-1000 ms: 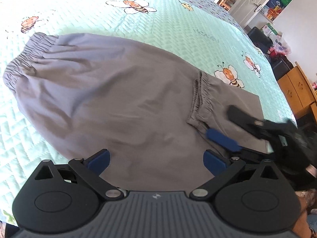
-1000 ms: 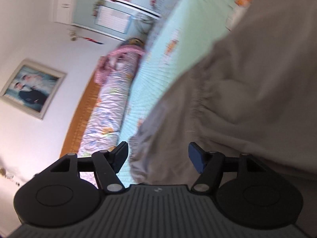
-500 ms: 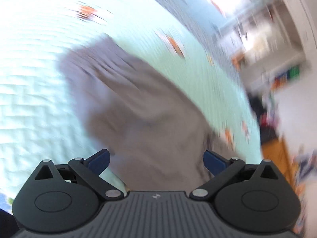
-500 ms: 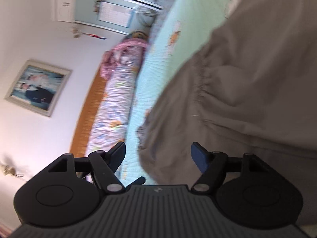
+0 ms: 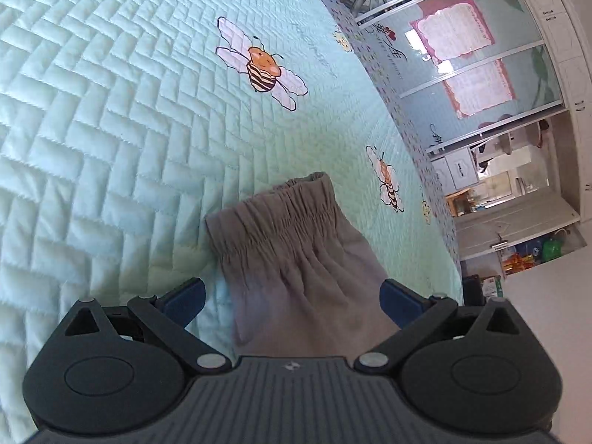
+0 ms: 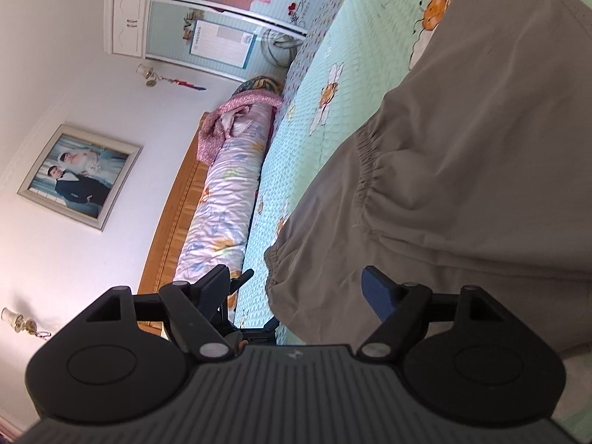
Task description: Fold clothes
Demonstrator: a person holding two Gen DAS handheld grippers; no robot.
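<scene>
A bed covered by a mint-green quilted bedspread (image 5: 111,118) printed with cartoon bees (image 5: 262,68). Grey elastic-cuffed trousers (image 6: 462,170) are spread directly on it; a rolled floral quilt (image 6: 222,199) is laid along the wooden headboard (image 6: 174,222).

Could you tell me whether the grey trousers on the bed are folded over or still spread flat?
Partly folded: in the right wrist view the grey trousers have a gathered cuff lying on top of another grey layer.

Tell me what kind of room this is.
A home bedroom, most likely: grey trousers lie on a bed with a bee-print quilt, a rolled duvet rests against a wooden headboard, and a wardrobe stands behind.
</scene>
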